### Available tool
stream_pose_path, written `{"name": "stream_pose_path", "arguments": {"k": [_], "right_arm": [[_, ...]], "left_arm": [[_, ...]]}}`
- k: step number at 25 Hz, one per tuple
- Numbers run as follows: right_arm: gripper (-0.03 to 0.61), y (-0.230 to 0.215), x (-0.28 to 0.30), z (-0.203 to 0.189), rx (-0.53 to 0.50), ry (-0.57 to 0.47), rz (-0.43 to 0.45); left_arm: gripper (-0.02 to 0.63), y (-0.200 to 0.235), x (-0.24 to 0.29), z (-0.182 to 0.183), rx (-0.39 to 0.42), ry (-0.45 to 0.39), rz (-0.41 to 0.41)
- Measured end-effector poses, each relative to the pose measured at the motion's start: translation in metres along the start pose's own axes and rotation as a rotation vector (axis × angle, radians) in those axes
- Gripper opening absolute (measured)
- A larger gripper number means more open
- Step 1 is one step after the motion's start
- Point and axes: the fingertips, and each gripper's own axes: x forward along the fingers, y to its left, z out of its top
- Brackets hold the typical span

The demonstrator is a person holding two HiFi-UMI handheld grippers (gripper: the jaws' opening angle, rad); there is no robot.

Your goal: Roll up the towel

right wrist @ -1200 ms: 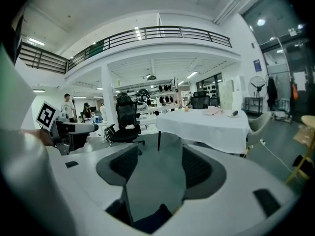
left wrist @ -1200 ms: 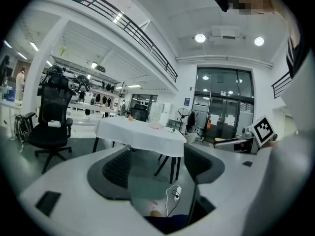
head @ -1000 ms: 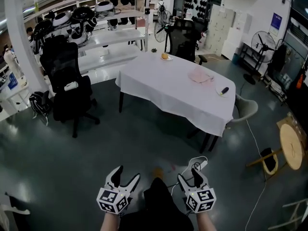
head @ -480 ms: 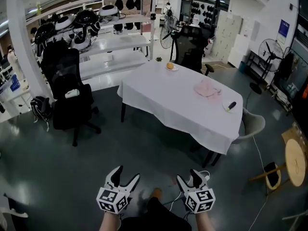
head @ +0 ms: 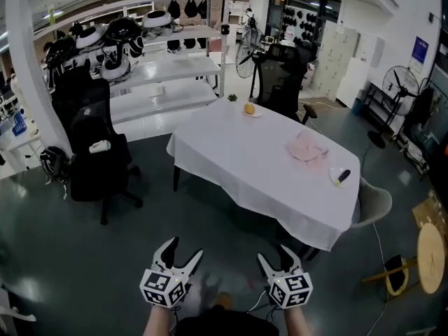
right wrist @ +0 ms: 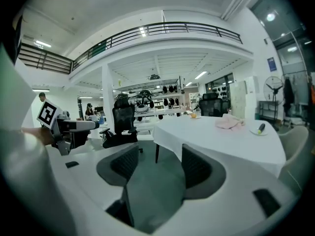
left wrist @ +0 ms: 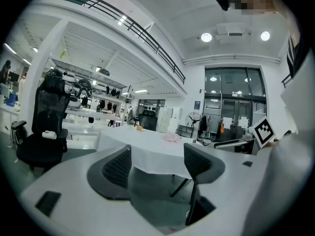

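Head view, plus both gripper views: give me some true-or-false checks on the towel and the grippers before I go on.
The crumpled pink cloth towel lies on the white-clothed table. True.
The left gripper holds the towel. False: its jaws stand apart, nothing between them.
The right gripper is open and empty. True.
The towel is rolled up. False: it lies in a loose heap.
The round orange fruit rests on the towel. False: it sits apart, near the table's far end.
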Motion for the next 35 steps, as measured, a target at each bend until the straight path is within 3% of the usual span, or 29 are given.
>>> {"name": "stream_pose_path", "arguments": {"k": [10, 14, 24, 35], "right_arm": [[0.272, -0.037, 0.047, 0.012, 0.0, 0.006, 0.003], [0.272, -0.035, 0.05, 0.006, 0.004, 0.025, 0.016], [0.272, -0.037, 0.042, -0.022, 0.003, 0.08, 0.021], [0.271, -0.062, 0.073, -0.014, 0.032, 0.085, 0.014]], "left_arm": [[0.348, 0.017, 0.063, 0.006, -0.005, -0.018, -0.002], [0.348, 0.013, 0.068, 0.004, -0.04, -0.026, -0.004], [0.348, 0.017, 0.062, -0.018, -0.04, 0.019, 0.027], [0.348, 0.022, 0.106, -0.02, -0.039, 0.045, 0.005]]}}
